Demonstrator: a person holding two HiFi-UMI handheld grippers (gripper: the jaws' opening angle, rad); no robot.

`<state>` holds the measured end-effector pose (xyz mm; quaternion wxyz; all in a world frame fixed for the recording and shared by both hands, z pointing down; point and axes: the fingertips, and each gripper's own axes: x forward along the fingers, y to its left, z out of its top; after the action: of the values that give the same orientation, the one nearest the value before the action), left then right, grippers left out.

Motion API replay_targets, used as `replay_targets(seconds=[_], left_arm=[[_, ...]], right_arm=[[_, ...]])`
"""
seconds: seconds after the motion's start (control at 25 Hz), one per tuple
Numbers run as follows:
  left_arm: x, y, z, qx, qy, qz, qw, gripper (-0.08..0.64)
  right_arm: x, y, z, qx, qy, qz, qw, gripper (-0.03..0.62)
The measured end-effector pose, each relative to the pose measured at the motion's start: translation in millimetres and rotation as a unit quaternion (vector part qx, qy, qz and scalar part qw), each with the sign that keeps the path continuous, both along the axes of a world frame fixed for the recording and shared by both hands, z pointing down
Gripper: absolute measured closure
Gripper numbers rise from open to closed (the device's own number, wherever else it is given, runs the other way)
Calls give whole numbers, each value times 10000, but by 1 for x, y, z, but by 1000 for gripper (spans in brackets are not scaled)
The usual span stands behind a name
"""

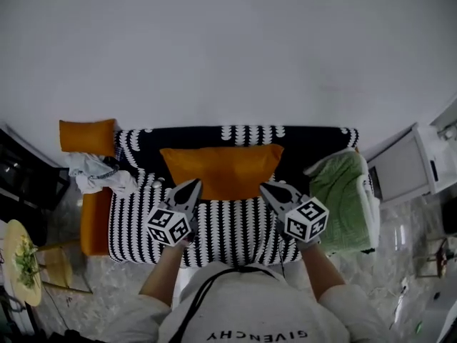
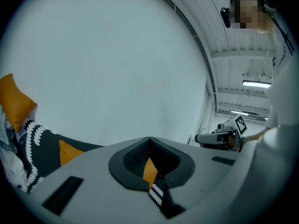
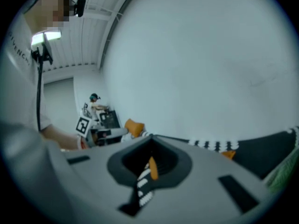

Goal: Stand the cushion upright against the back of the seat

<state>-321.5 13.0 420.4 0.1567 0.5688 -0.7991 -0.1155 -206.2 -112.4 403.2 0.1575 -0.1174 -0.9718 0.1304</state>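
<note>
An orange cushion [image 1: 221,166] lies across the middle of the black-and-white patterned sofa [image 1: 143,220], its far edge up by the dark backrest. My left gripper [image 1: 194,185] is shut on the cushion's near left corner. My right gripper [image 1: 266,187] is shut on the near right corner. In the left gripper view a strip of orange fabric [image 2: 149,171] is pinched between the jaws of the left gripper [image 2: 150,164]. The right gripper view shows the same orange fabric [image 3: 153,167] caught in the right gripper [image 3: 150,164], with patterned cover below it.
A second orange cushion [image 1: 87,135] sits on the sofa's left arm above a crumpled white cloth [image 1: 96,174]. A green blanket [image 1: 343,191] covers the right end. A white unit [image 1: 414,166] stands to the right, and a small table with a plant [image 1: 21,259] to the left.
</note>
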Motion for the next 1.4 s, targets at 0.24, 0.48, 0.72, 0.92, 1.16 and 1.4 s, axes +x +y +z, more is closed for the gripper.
replay_targets(seconds=[0.24,0.48,0.72,0.92,1.16,1.4], left_arm=[[11,0,-16,143,16,91,9999,535],[18,3,-20,178,58,60,9998,535],[18,10,-27,209,26,-5,9998,535],[22,16,-29,206,110,17,9997,535],[25,15,-35,283,248,86,9993,535],[25,18,-35,301,271,101,9991,535]], right_arm=[[6,18,-9,-36,5,-185,9998,575],[4,29,-16,23,-25,-300,9995,575],[5,27,-21,-53,-109,-224,9997,575],[8,32,-25,-105,-136,-279,9995,575],[4,32,-28,-221,-176,-296,9992,575],[6,35,-27,-238,-200,-338,9989,575]])
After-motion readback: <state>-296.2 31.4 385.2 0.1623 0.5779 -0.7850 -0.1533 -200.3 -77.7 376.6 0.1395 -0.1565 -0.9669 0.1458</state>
